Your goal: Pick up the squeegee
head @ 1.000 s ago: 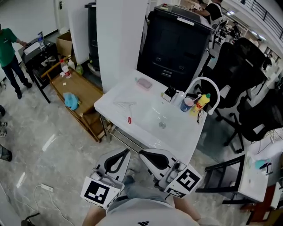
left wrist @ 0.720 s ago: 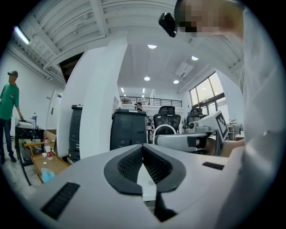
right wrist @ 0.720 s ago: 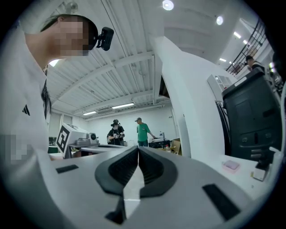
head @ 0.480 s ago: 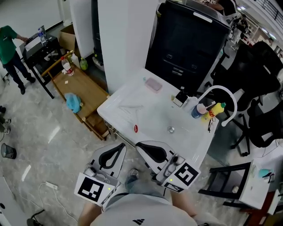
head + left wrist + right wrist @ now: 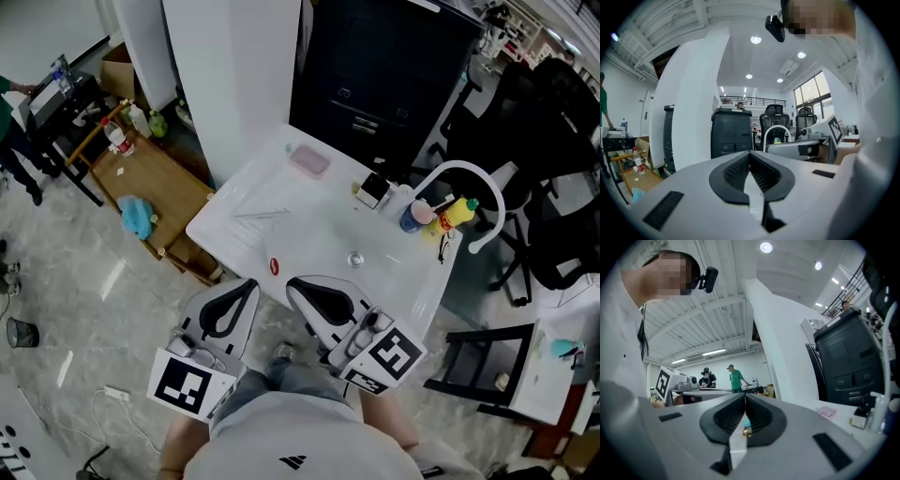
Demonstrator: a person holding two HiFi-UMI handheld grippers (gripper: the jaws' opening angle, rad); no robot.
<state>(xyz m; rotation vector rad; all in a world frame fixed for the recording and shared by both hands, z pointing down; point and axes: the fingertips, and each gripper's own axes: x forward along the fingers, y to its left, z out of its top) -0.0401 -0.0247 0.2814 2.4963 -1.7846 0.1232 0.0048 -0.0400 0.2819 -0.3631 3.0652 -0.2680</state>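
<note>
Jaws pressed together, empty, on left gripper [image 5: 247, 285] and right gripper [image 5: 293, 284] alike. Squeegee [image 5: 261, 214] flat on white table [image 5: 319, 246], twelve o'clock from left gripper, well apart.

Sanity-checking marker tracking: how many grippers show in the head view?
2. The left gripper is at bottom left and the right gripper at bottom centre. Both are near the front edge of the white counter, jaws together with nothing between them. No sign of another one hidden.
</note>
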